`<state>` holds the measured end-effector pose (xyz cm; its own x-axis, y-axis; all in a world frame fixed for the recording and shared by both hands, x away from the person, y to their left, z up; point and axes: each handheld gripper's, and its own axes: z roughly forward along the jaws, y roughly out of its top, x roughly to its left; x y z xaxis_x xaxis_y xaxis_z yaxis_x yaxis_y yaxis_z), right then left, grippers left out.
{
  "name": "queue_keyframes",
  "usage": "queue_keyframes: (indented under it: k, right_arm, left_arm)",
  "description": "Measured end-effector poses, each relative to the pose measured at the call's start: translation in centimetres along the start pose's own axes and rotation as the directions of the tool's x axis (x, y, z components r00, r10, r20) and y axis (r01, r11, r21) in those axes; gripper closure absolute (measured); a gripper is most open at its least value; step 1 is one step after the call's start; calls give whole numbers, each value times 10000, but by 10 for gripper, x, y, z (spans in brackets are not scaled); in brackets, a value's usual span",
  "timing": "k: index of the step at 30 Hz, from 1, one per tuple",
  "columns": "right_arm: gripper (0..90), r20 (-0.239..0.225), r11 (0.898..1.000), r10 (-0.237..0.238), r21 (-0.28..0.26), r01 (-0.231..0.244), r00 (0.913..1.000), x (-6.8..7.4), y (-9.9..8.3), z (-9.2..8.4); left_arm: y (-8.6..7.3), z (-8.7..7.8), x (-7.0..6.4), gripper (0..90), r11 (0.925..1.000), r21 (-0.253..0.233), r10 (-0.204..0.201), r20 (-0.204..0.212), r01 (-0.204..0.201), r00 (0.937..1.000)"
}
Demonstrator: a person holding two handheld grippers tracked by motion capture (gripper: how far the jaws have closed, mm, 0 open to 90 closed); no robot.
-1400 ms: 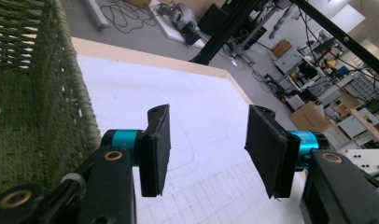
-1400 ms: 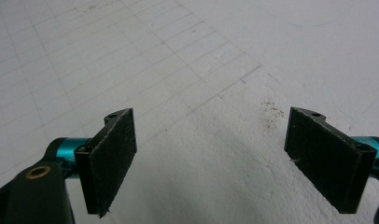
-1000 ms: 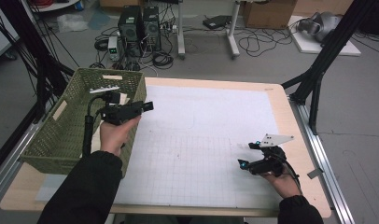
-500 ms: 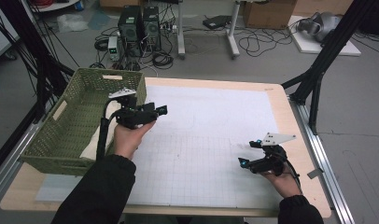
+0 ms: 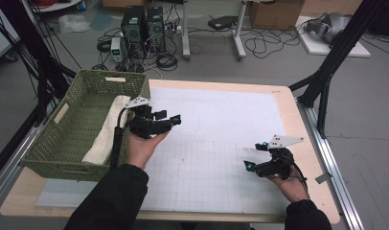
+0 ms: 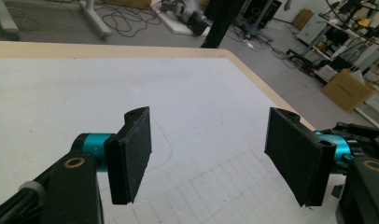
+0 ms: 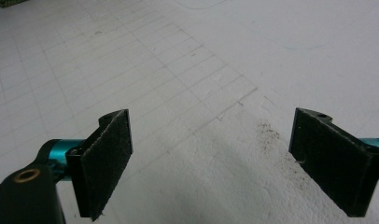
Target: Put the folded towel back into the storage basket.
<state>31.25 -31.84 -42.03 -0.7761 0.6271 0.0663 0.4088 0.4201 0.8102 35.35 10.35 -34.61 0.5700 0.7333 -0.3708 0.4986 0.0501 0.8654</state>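
Jaws of my left gripper [image 5: 169, 120] have just been opening and stand wide with nothing between them, just beside the green basket [image 5: 73, 139] where the folded cloth [image 5: 106, 132] lies. My right gripper [image 5: 252, 165] rests low over the white mat [image 5: 221, 115], jaws apart and empty

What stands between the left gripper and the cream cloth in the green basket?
The basket's near side wall does. The left gripper, jaws just opened and empty, hovers over the white mat outside the basket. The cloth lies inside along that wall, so reaching it means going over the rim.
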Motion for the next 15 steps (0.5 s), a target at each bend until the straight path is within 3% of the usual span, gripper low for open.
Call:
queue_keyframes:
  k: [15]
  right_arm:
    - [125, -10, 9999, -97, -111, 97, 10000, 2, 3, -1]
  left_arm:
    - [-18, 10, -7, 303, 9965, 482, 699, -232, -687, 9973]
